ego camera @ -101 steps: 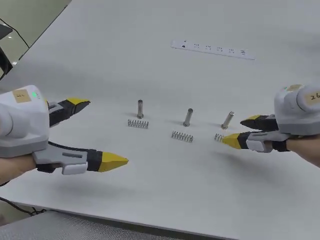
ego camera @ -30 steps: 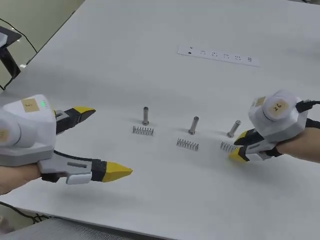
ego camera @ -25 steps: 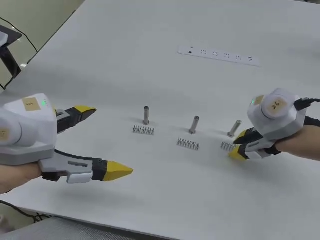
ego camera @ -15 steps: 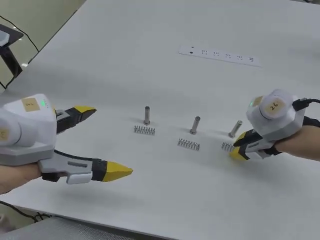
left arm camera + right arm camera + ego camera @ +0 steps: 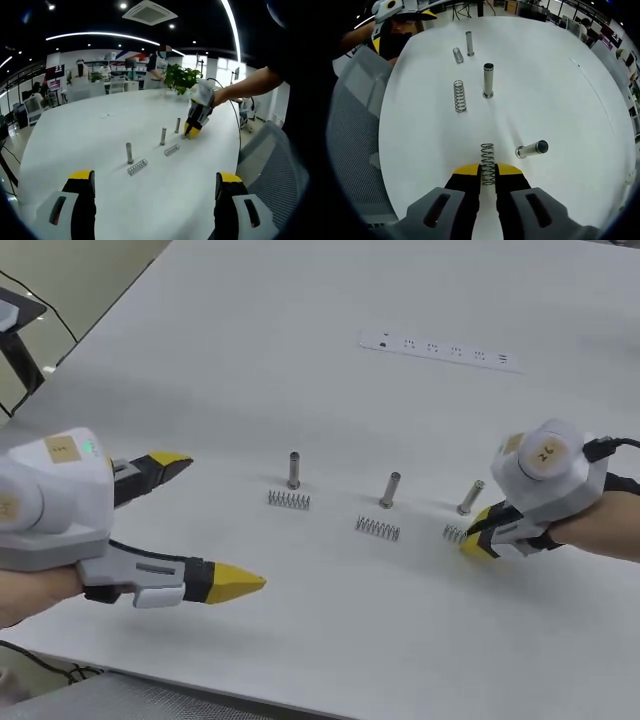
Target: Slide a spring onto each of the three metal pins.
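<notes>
No word or number can be read with certainty.

In the head view, a tan sticker [image 5: 61,449] sits on top of the left gripper [image 5: 222,522], at the left edge of the frame. It bears a small dark mark too faint to make out.

A round tan sticker [image 5: 546,452] on the right gripper [image 5: 475,537], at the right of the frame, carries handwritten characters, too blurred to read.

The power strip [image 5: 440,349] in the upper right has a row of small dark marks, too small to read.

In the left gripper view, a dark wall sign [image 5: 54,70] in the upper left shows pale characters, illegible.
</notes>
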Tool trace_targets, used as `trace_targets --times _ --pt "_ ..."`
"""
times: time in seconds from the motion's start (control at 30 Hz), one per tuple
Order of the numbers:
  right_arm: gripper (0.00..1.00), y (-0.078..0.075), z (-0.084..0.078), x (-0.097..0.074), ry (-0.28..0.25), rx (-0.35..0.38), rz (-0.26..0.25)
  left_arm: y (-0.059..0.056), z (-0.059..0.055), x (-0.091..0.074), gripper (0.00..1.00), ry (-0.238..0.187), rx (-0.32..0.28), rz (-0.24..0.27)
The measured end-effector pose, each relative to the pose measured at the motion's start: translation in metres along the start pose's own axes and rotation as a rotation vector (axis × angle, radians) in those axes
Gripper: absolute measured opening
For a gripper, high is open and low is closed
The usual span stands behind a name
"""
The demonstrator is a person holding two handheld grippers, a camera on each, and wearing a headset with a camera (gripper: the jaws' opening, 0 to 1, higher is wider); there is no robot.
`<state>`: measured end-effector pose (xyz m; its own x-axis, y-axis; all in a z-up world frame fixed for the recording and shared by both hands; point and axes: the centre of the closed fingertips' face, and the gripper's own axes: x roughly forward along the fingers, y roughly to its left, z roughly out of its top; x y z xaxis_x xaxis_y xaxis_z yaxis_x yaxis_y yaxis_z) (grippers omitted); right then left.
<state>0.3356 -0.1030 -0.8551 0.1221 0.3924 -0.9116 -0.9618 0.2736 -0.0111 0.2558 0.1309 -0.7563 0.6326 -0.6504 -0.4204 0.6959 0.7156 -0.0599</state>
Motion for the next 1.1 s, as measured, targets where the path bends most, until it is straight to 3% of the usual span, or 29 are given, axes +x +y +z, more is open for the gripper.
trace_targets --times 0.3,0.6,1.1 --pt "0.08 -0.001 -0.001 0.000 0.004 -0.015 -0.006 0.000 0.001 0.000 0.98 0.002 0.002 -0.001" --pt "0.08 0.001 0.008 -0.011 -0.023 -0.020 -0.012 -0.002 0.001 0.000 0.98 0.005 0.008 -0.008" --pt "0.08 0.024 0.025 -0.028 -0.061 -0.088 0.008 -0.013 0.004 0.006 0.97 0.009 0.026 -0.039"
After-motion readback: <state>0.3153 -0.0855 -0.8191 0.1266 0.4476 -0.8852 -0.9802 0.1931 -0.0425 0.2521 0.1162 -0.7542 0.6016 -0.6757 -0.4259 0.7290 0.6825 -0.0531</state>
